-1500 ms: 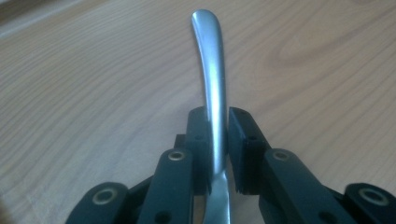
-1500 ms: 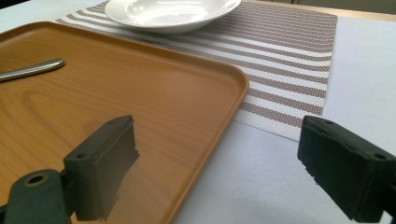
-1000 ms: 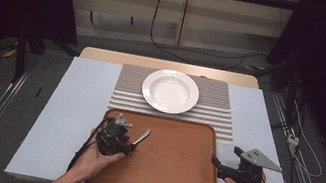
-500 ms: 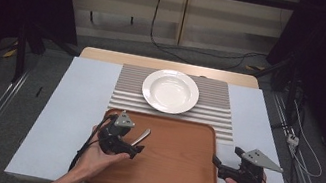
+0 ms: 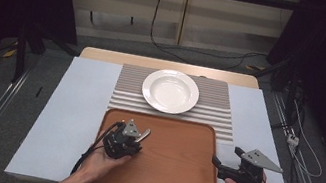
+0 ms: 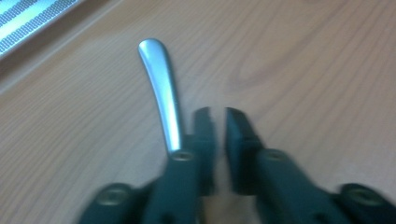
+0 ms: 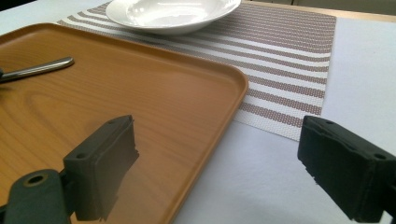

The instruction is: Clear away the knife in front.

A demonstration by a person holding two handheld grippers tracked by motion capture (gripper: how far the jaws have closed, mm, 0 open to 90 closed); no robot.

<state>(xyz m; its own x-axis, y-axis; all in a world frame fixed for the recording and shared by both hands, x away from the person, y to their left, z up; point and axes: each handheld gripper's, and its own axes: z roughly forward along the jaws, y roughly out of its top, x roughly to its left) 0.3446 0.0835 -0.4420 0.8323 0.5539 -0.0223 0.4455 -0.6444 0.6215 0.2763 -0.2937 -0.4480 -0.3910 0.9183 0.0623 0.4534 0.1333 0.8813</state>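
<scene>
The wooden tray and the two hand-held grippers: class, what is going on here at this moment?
A person works at a table with a gripper in each hand. The left gripper is over the wooden tray, its jaws nearly shut, with a metal utensil handle lying beside one jaw rather than clearly between them. The right gripper waits open at the tray's right edge. A white plate sits on the striped placemat beyond.

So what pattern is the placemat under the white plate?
The placemat has brown and white woven stripes, clearest in the right gripper view.
</scene>
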